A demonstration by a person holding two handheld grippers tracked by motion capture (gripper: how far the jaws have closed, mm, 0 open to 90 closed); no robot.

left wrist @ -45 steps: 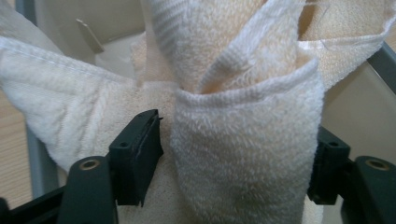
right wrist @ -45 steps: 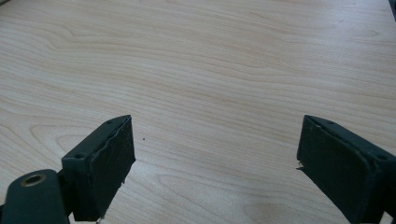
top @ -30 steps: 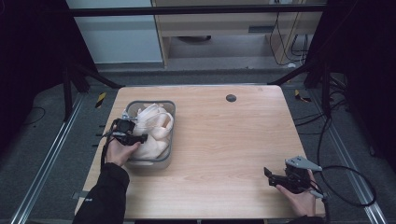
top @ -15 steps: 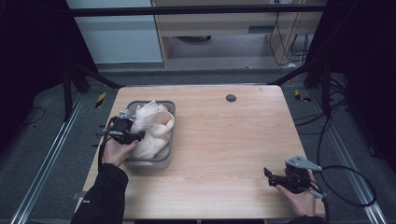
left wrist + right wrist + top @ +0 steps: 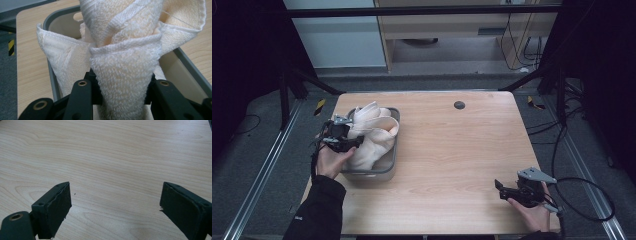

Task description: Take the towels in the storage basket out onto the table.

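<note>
A cream towel (image 5: 371, 131) is bunched in a grey bin (image 5: 388, 168) at the table's left side. My left gripper (image 5: 343, 138) sits at the bin's left rim and is shut on a fold of the towel (image 5: 122, 75), which rises out of the bin (image 5: 192, 72) between its jaws. My right gripper (image 5: 502, 189) rests low near the table's front right corner. Its jaws stand wide apart over bare wood, with nothing between the fingers (image 5: 57, 207).
A light wooden table (image 5: 452, 150) has a small dark round hole (image 5: 459, 105) near its far edge. A black cable (image 5: 587, 200) loops off the right gripper past the table's right edge. Dark floor and metal rails surround the table.
My left gripper has drawn back toward the bin's left rim, pulling the towel with it. The right gripper has stayed where it was.
</note>
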